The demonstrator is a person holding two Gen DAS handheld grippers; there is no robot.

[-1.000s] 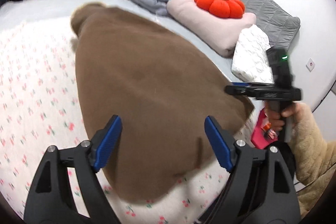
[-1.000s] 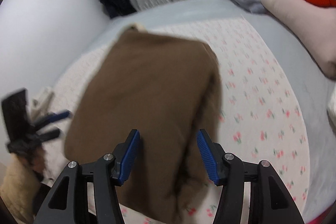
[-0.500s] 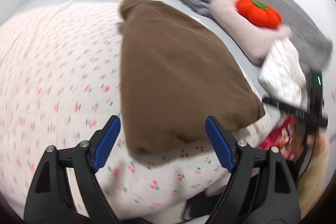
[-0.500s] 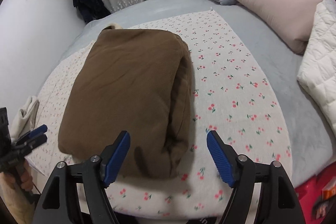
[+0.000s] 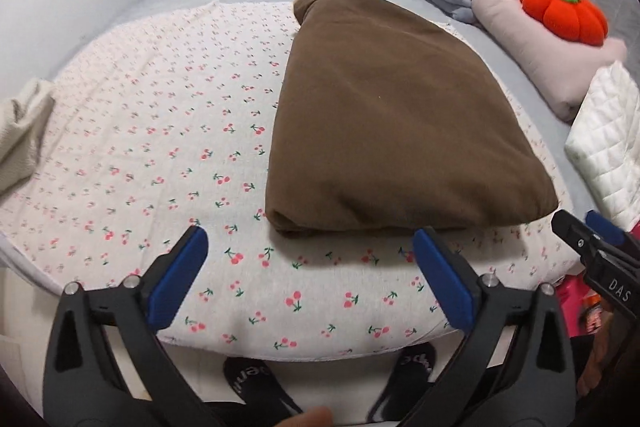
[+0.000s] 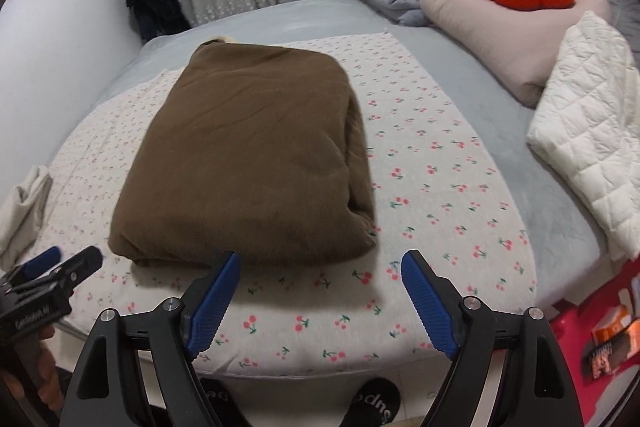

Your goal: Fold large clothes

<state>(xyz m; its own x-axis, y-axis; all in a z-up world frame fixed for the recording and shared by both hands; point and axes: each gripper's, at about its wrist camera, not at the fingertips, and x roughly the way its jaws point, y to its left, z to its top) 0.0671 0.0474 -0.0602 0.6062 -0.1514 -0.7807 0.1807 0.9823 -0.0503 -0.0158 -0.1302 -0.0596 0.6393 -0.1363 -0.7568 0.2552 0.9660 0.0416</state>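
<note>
The brown garment (image 6: 244, 163) lies folded on the bed (image 6: 440, 187), long axis running away from both hand-held grippers; left (image 5: 308, 267) and right (image 6: 320, 287) jaws are opening, empty; the right hangs nearer its near edge.

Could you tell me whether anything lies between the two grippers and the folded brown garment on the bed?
Nothing visible does. Only bare cherry-print sheet separates the opening left gripper and opening right gripper from the folded brown fleece garment.
</note>
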